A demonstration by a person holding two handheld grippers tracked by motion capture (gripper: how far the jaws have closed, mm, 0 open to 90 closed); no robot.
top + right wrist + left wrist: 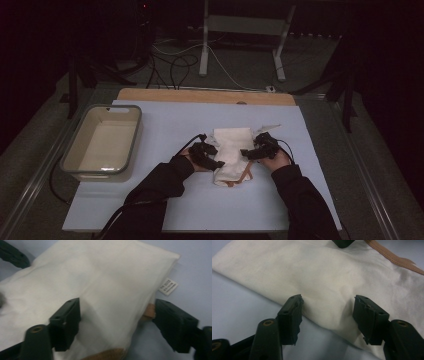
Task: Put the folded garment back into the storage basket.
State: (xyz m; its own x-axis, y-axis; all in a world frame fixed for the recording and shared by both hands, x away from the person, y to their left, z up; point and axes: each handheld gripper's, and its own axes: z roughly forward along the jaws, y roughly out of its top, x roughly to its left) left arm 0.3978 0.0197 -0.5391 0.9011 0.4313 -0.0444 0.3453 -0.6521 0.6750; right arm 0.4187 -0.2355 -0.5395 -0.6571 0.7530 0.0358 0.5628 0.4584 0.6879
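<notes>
One folded cream canvas tote bag (232, 152) with tan leather straps (245, 176) lies on the pale blue mat (165, 200), between our two grippers. Left gripper (218, 164) sits at the bag's left edge, jaws half spread with the fold of cloth (329, 312) between them, pads not yet pressing. Right gripper (245, 153) is at the opposite edge, jaws also apart, straddling the cloth edge (117, 322); one small white label (168, 286) sticks out just beyond its far jaw. We judge this an early stage: both jaws set around the edges, no pinch made, bag not lifted. Grabbing and whatever follows are left. Further left of the left gripper, well apart, one empty grey-rimmed white plastic tub (102, 142).
</notes>
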